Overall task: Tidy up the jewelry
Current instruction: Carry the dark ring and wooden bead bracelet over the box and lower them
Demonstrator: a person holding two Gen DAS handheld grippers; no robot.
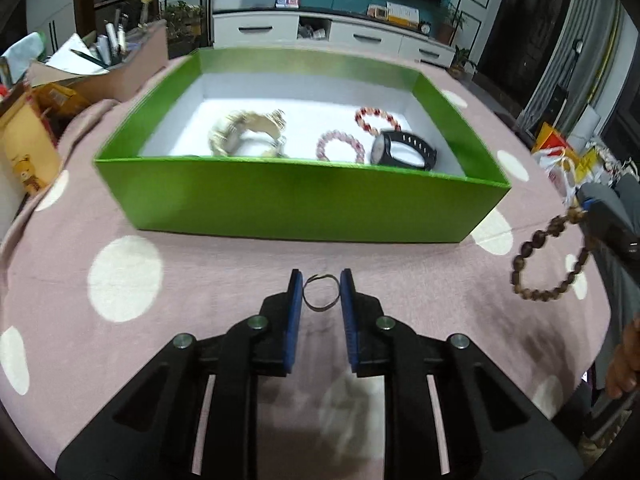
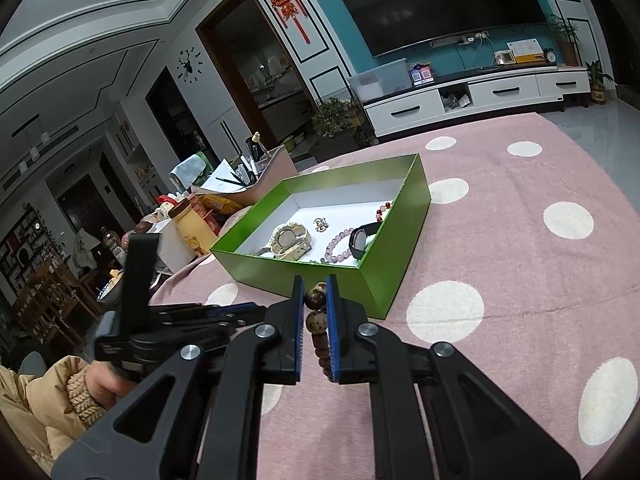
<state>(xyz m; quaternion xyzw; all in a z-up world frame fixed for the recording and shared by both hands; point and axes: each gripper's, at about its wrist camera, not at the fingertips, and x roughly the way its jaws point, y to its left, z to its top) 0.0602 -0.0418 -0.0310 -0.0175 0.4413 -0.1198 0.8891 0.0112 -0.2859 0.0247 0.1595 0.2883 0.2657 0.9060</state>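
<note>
While box (image 1: 296, 200) holds two watches, two bracelets (image 1: 340, 146).

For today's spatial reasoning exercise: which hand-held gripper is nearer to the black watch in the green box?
Right. The right hand-held gripper, gripping brown beads, sits at the box corner beside the black watch. The left hand-held gripper is further back, over the tablecloth.

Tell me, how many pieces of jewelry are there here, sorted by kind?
Watches: 2 (cream watch, black watch)
Bead bracelets: 3 (pink bracelet, red bracelet, brown bracelet)
Thin ring: 1
Small gold ornament: 1
Total: 7 clearly visible
</note>
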